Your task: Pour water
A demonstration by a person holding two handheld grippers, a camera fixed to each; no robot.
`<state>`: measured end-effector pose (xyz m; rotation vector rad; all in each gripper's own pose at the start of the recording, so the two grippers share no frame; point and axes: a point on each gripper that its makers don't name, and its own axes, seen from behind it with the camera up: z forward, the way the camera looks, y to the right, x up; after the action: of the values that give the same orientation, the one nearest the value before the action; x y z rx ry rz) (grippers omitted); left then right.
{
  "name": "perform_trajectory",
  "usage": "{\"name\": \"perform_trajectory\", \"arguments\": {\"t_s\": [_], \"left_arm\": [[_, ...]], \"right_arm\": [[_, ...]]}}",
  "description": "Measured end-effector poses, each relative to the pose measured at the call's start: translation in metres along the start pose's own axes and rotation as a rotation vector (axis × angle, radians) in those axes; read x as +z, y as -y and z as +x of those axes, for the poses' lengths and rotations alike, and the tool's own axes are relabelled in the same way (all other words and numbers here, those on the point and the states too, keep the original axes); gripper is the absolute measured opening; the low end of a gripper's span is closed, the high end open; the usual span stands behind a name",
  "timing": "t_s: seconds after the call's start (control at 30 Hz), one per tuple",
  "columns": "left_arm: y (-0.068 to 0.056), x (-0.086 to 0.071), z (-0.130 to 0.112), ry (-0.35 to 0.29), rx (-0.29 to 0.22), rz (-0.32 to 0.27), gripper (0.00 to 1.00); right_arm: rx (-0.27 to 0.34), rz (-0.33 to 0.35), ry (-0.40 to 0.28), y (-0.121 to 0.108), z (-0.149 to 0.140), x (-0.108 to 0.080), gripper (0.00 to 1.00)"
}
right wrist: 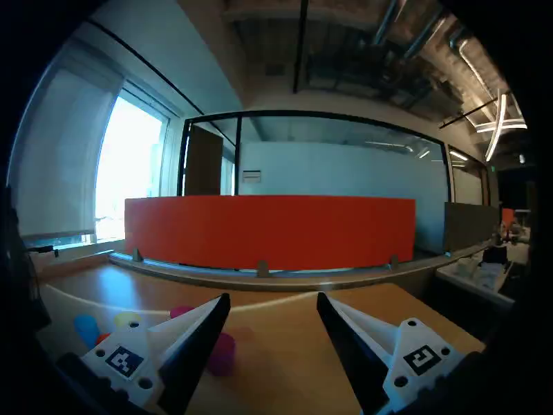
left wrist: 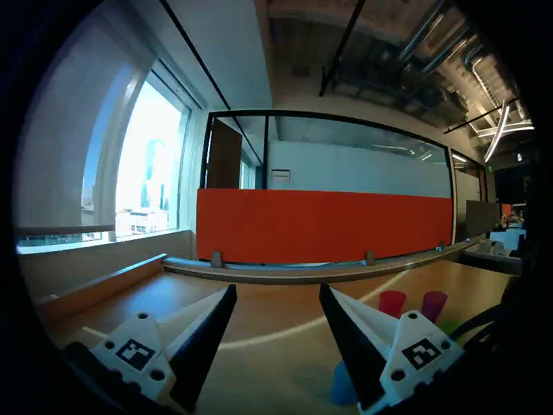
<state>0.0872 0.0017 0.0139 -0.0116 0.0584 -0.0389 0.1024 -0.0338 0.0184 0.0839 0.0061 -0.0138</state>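
The table (left wrist: 276, 332) is wood, smooth, with a satin sheen. The left gripper (left wrist: 277, 290) has 2 fingers (left wrist: 159, 339) of white matt plastic; their inner faces are black and matt, and each carries 1 printed black-and-white marker. The right gripper (right wrist: 273, 297) is of the same white and black matt plastic. The red cup (left wrist: 392, 302), magenta cup (left wrist: 434, 304) and blue cup (left wrist: 342, 384) are smooth plastic, low gloss. The orange divider (left wrist: 318, 225) has a flat matt face; its material cannot be told. The glass wall (left wrist: 345, 166) is reflective, in black frames. The ceiling pipes (left wrist: 428, 41) are bare metal.
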Motion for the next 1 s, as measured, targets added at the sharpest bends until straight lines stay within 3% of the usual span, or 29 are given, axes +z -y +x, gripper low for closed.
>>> {"name": "perform_trajectory", "arguments": {"t_s": [0.6,1.0], "left_arm": [[0.007,-0.006,-0.035,-0.012,0.047,0.031,0.88],[0.002,-0.009,-0.049,-0.001,0.067,0.037,0.88]], "right_arm": [[-0.006,-0.001,0.022,0.018,0.002,0.001,0.97],[-0.014,-0.011,0.024,0.017,0.002,0.001,0.97]]}}
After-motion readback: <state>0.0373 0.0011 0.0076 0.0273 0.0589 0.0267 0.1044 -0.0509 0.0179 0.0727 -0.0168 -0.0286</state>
